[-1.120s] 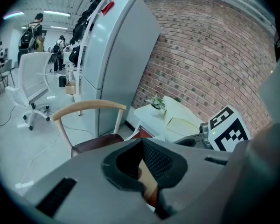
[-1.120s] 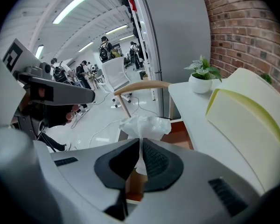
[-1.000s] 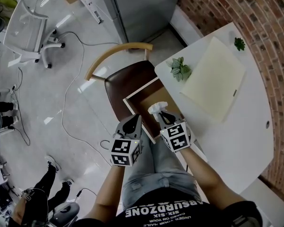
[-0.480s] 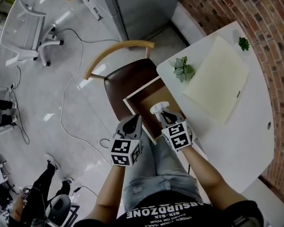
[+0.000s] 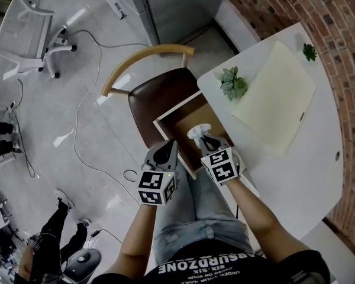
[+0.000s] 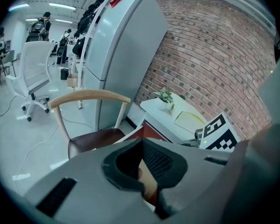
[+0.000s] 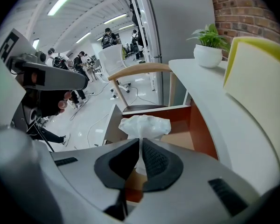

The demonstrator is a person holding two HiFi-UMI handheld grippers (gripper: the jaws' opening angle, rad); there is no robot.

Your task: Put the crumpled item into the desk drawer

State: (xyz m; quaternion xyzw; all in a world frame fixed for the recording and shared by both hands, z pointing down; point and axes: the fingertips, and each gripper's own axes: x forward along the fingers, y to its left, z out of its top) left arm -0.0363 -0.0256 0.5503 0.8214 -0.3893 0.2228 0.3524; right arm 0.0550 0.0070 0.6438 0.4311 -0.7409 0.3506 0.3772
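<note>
**Crumpled item being eased lower over the open drawer**

Since a second ago, the right gripper (image 5: 205, 142) is being brought slightly down. Its jaws are being kept pinched on the white, creased crumpled item (image 5: 198, 131), which is being held above the drawer (image 5: 161, 132), right of its white rim. Bare brown drawer floor is being left free beneath it. The left gripper (image 5: 168, 151), jaws together and empty, is being held at that rim, near the dark padded chair (image 5: 151, 96). The smooth white desk (image 5: 296, 176) is bounding the drawer on the right.
</note>
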